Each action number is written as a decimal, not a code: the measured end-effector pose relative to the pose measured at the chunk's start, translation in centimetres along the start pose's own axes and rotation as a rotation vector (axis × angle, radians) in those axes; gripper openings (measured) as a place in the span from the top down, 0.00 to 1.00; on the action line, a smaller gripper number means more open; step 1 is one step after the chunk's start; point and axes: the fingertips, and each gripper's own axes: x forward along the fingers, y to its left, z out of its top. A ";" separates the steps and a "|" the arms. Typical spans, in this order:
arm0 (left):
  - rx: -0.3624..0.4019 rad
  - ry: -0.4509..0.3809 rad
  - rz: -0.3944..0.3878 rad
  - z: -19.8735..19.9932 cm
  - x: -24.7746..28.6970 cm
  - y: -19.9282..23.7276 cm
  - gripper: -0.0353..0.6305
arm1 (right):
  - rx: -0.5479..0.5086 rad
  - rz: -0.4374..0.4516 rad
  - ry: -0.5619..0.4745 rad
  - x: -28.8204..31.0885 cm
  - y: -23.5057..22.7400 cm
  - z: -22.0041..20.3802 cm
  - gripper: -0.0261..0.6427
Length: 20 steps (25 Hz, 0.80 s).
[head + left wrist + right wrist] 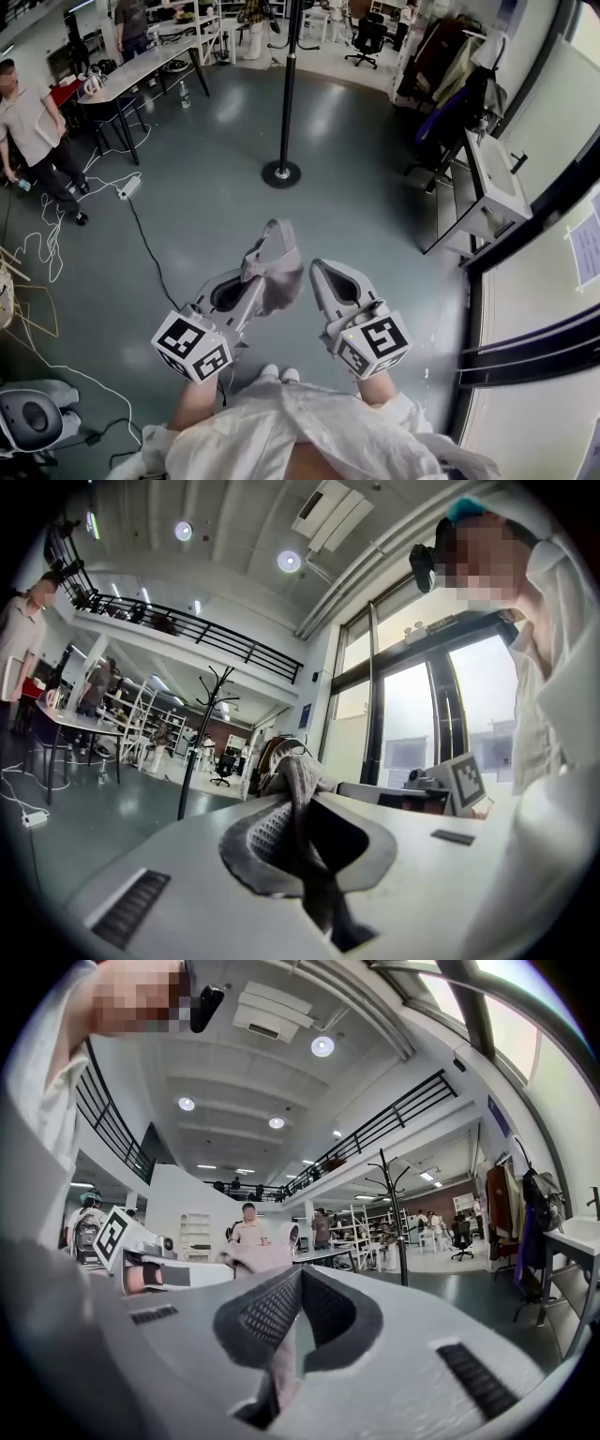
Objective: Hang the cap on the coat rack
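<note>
While the left gripper [265,255] has its jaws clamped on the grey cap [281,281], the right gripper [317,268] beside it holds its jaws together, the coat rack [288,84] standing well ahead.

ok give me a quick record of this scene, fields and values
cap: grey-beige fabric, hanging from the left gripper
left gripper: shut on the cap, pointing level
right gripper: jaws together, beside the cap
coat rack: black pole on a round base, upright on the floor ahead, apart from both grippers
task state: cap not yet on the rack
bystander: standing at far left by a table
</note>
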 end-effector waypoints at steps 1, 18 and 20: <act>0.007 -0.004 0.008 -0.1 0.3 0.0 0.91 | 0.003 0.007 0.003 0.1 0.0 -0.3 0.96; -0.060 0.073 0.083 -3.8 3.8 1.9 0.91 | 0.044 -0.019 0.111 1.9 -2.2 -5.4 0.96; -0.055 0.066 0.075 -3.4 4.9 3.1 0.91 | 0.033 -0.012 0.097 3.3 -2.5 -5.2 0.96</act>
